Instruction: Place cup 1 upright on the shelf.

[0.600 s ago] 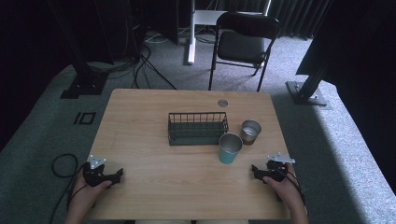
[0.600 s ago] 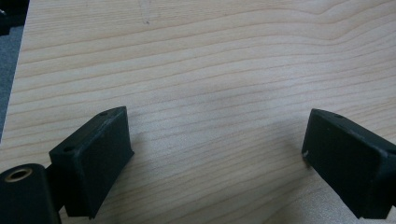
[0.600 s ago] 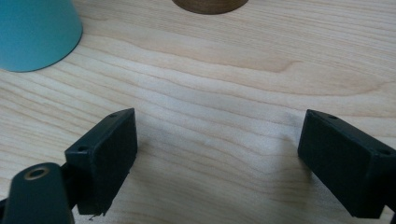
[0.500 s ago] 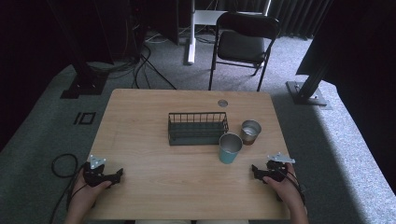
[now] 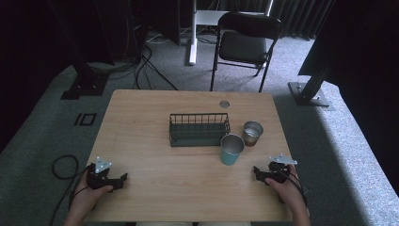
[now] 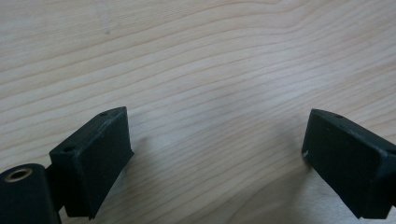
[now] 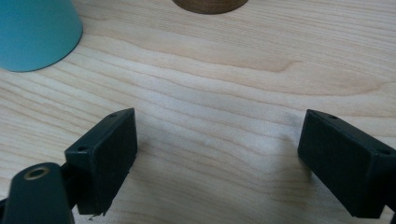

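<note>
the teal cup (image 5: 231, 149) stands on the wooden counter (image 5: 150, 122), just in front of the wire basket (image 5: 199, 129) and beside the brown cup (image 5: 252, 133). right gripper (image 5: 260, 173) rests near the teal cup, left gripper (image 5: 121, 180) well apart; both jaws wide, holding nothing.

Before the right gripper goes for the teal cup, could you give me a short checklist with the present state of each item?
1. Right gripper open, nothing between the jaws: ok.
2. Left gripper open and resting at the table's near left, apart from the cups: ok.
3. Teal cup upright: ok.
4. Bare wood between right gripper and teal cup: ok.
5. Brown cup stands close behind the teal cup; whether they touch: cannot tell.
6. Wire basket beside the teal cup, little room on that side: not ok.
</note>
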`<state>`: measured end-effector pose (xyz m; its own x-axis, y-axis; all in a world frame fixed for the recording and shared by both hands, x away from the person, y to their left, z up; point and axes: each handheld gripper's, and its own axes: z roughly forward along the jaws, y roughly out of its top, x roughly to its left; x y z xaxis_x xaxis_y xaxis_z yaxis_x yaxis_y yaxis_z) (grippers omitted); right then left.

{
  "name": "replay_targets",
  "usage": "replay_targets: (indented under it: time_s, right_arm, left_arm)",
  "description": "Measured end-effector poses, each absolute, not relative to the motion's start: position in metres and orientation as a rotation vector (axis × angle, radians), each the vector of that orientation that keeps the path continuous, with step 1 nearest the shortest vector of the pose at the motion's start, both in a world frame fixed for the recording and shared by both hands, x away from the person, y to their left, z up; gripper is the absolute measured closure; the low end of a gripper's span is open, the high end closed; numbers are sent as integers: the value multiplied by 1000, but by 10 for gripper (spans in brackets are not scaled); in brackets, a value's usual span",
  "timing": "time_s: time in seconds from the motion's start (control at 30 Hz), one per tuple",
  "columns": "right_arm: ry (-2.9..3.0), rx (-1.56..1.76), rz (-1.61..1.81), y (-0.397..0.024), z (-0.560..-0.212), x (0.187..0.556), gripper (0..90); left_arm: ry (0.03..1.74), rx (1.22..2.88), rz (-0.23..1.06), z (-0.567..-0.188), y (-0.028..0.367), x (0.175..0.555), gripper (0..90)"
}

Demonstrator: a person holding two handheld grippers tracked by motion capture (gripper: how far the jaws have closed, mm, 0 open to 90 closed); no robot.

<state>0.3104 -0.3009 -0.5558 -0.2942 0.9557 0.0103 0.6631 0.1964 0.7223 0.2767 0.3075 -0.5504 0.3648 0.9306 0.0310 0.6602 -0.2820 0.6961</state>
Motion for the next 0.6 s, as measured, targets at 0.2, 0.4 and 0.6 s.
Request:
replay_targets:
  time_s: [0.2,0.4,0.6]
  right_arm:
    - [2032,1508,877,-301,-556,310,116]
    - [2032,1508,877,-301,-556,310,116]
    - [2032,1508,877,-301,-556,310,116]
  left_arm:
    - [1339,2052,573,-549,297,278,87]
    - [1296,2068,575,-548,284,281,87]
    - [1254,2071,572,-547,274,283,87]
